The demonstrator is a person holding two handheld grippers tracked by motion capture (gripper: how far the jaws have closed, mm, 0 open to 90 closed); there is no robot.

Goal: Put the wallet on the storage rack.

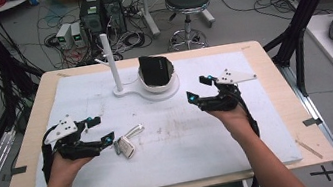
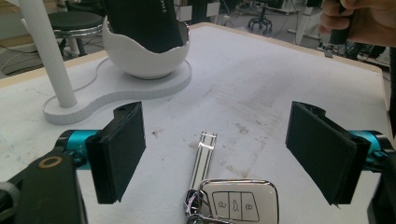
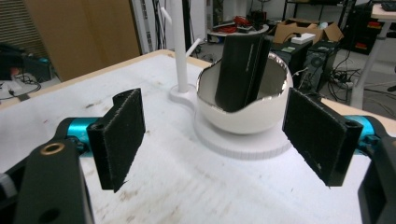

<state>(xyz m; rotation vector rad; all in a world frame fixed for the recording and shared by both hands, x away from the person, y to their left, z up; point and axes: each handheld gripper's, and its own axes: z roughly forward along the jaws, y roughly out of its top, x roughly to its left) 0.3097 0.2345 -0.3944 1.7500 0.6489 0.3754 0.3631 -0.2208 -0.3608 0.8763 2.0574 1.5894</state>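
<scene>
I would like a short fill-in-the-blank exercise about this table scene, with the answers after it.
1. The car key fob lies on the table in front of the ____ gripper.
2. The jaws of the right gripper stand ____.
3. The black wallet stands in the white ____-shaped holder.
4. Beside the holder rises a white ____.

Answers: left; open; bowl; post

The left claw is hanging wide open over the white table, its jaws flanking a car key lying below. Behind, a white bowl is holding a black wallet beside a white post.
</scene>
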